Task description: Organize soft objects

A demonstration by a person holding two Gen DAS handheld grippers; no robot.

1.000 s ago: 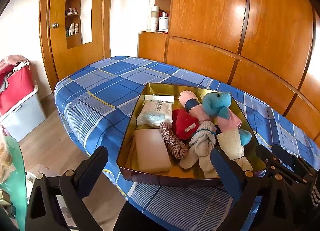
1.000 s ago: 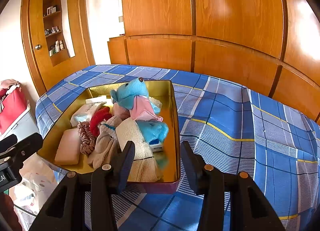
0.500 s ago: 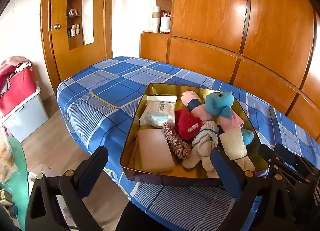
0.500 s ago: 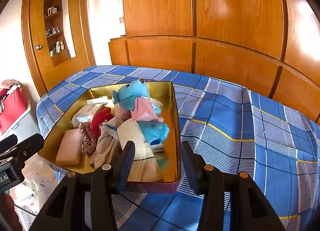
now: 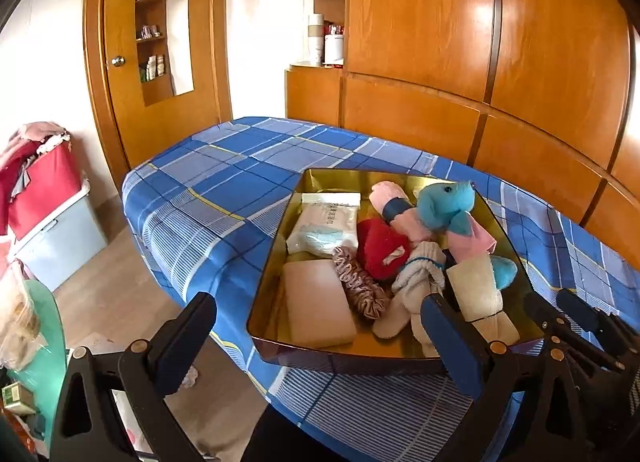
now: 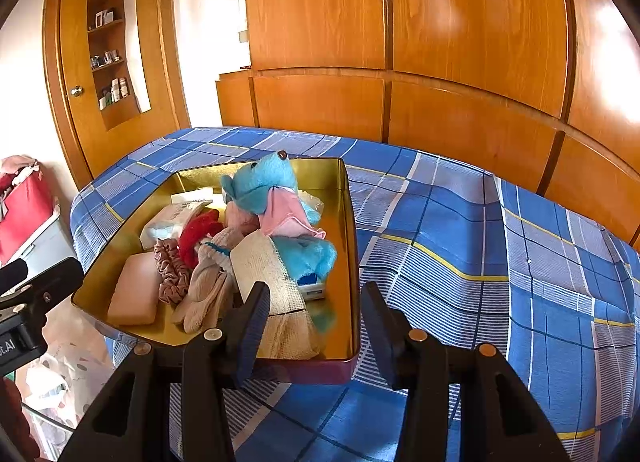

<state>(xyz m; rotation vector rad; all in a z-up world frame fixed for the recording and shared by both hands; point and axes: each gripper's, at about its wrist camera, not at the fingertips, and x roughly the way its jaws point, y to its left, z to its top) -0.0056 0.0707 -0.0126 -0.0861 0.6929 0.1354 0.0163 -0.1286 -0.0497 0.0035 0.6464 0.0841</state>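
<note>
**Both Grippers Idle Before the Tin**

My left gripper (image 5: 320, 338) has its fingers wide apart, gripping nothing. My right gripper (image 6: 314, 322) has its fingers partly apart, also empty, hovering over the near right corner of the gold tin (image 6: 352, 246). Landmark: the tin, on the blue plaid bed (image 6: 460, 246). Inside it: blue plush toy (image 6: 264, 186) at the far side, gauze roll (image 6: 268, 274) at the near edge, red plush (image 5: 380, 246) mid-tin, scrunchie (image 5: 356, 282) beside a beige pad (image 5: 316, 310) near left.
</note>
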